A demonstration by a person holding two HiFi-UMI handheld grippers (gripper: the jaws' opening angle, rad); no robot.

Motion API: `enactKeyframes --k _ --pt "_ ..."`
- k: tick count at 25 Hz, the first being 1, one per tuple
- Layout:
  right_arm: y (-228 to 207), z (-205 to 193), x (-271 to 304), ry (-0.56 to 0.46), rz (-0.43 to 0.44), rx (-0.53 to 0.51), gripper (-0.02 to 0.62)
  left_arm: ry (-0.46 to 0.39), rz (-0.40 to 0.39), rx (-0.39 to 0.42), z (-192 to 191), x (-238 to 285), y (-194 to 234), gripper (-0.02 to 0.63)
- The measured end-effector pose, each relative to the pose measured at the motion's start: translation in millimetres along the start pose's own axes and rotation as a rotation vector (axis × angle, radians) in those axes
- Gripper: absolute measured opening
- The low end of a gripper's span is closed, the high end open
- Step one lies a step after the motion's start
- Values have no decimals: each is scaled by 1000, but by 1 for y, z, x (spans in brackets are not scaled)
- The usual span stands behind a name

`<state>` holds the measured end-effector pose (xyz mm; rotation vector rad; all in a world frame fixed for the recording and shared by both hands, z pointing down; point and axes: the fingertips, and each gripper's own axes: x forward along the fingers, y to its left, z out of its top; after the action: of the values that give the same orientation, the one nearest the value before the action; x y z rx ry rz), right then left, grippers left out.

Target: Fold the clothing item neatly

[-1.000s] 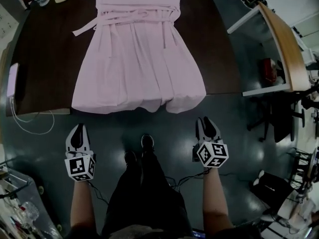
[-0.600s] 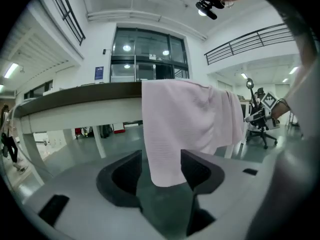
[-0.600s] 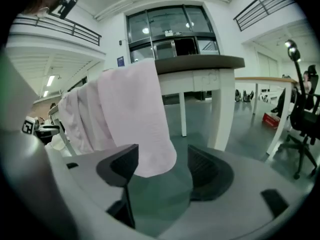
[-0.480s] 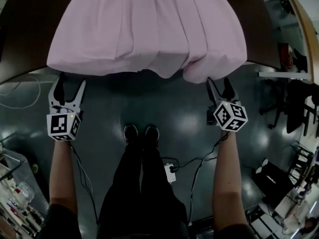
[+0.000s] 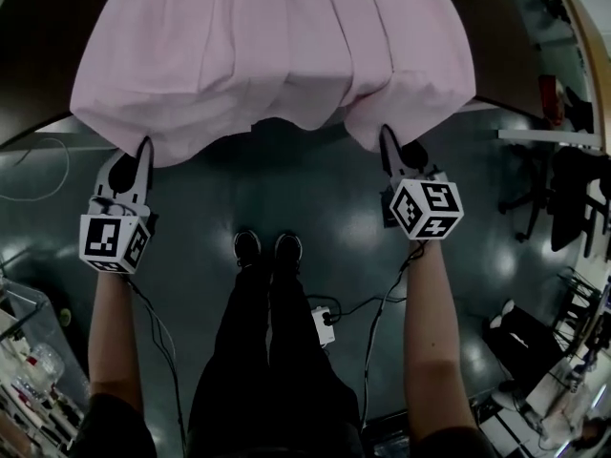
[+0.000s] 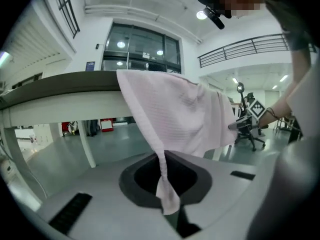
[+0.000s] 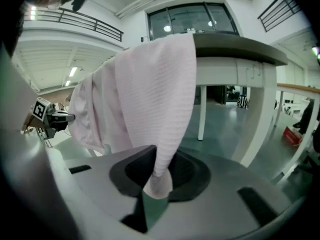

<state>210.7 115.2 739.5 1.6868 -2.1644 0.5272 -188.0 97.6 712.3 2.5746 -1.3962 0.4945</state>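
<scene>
The left gripper (image 5: 142, 149) is clamping the left corner of the hem of the pink dress (image 5: 277, 46). Its jaws, which have just been closing, are sitting almost together, and a thin twisted strip of fabric is running between them, with a small tail poking out toward the camera. The right gripper (image 5: 389, 144) is pinching the right corner of the hem. Its jaws have also just been closing and are standing a little further apart, on a thicker bunched fold of the cloth. Both grippers are pointing forward and slightly down, just in front of the table's near edge (image 6: 55, 86). The cloth is hanging from that edge into their jaws. The dress is lying flat on the dark tabletop (image 5: 33, 60), and its hem is drooping over the near edge above the floor (image 5: 315, 198). Its long axis is running straight away from the person, following the skirt's pleats. The hem end is facing the person, and the far end is running out of the top of the head view. The hem is sagging in soft scallops between the two held corners.
</scene>
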Motion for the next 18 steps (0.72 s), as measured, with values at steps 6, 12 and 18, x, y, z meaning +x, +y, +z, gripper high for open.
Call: enactKeyframes --k 6,12,18 --pt "29 13 -36 0 14 26 3 5 -88 -88 18 -40 -41 17" --pt "54 63 -102 -38 -44 -107 3 -41 -145 -176 74 -89 -74 17" --pt "61 131 -152 -94 -26 -36 3 -140 -236 -228 161 -134 -71 17"
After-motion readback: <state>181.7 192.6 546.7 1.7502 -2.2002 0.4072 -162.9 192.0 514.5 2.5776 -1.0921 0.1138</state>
